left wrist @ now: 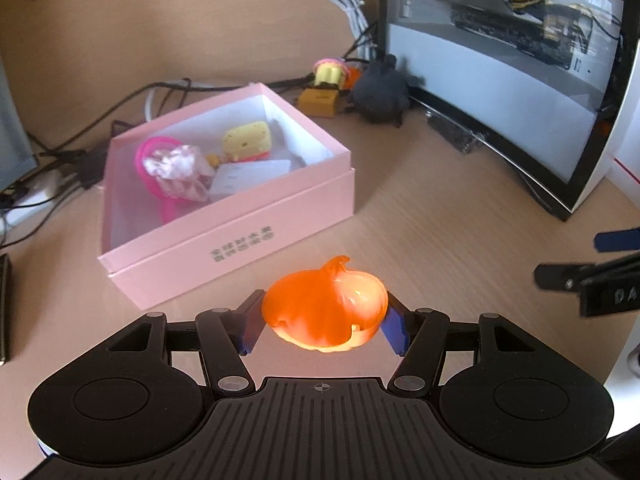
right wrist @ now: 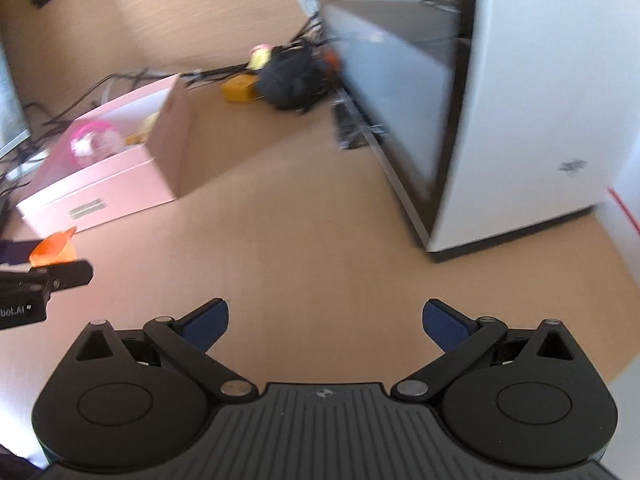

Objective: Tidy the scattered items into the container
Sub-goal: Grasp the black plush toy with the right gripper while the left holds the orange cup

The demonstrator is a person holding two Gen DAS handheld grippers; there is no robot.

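My left gripper (left wrist: 325, 320) is shut on a glossy orange pumpkin-shaped toy (left wrist: 320, 304), held just above the wooden desk in front of the open pink box (left wrist: 248, 216). In the box lie a pink ring toy (left wrist: 160, 164), a yellow toy (left wrist: 246, 142) and a white card. The right wrist view shows the same orange toy (right wrist: 54, 248) at the far left, in the left gripper, near the pink box (right wrist: 116, 184). My right gripper (right wrist: 326, 322) stands open over bare desk with nothing between its fingers. It also shows at the right edge of the left wrist view as dark fingers (left wrist: 592, 280).
A black plush toy (left wrist: 380, 94), a yellow block (left wrist: 320, 102) and a small yellow-pink toy (left wrist: 330, 70) lie behind the box beside a glass-sided white computer case (left wrist: 520, 60). Cables (left wrist: 80, 132) trail at the back left. The case (right wrist: 520, 100) stands close on the right.
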